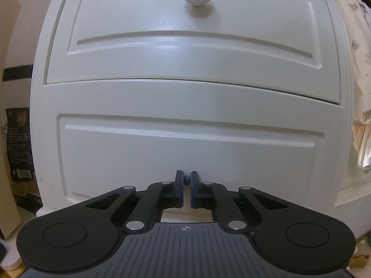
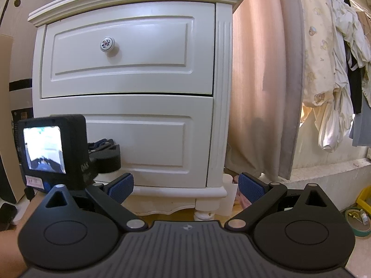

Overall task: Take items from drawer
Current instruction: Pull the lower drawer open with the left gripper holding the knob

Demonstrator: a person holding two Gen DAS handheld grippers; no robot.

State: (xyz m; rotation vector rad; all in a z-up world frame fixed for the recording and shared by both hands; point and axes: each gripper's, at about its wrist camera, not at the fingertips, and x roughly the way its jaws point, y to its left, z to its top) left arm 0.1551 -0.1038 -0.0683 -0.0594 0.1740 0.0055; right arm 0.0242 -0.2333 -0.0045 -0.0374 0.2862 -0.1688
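the small dark thing (image 1: 186,178) between the left gripper (image 1: 187,180) fingertips is too small to identify; the lower drawer (image 2: 148,148) handle hides behind that gripper's camera (image 2: 53,148).

We hold our left black two-finger hand-held gripper (image 1: 187,181) level, its blue-padded fingers (image 1: 178,186) drawn almost together around a small dark stub. Our right black hand-held gripper (image 2: 186,186) sits further back, its blue pads (image 2: 250,188) spread wide apart.
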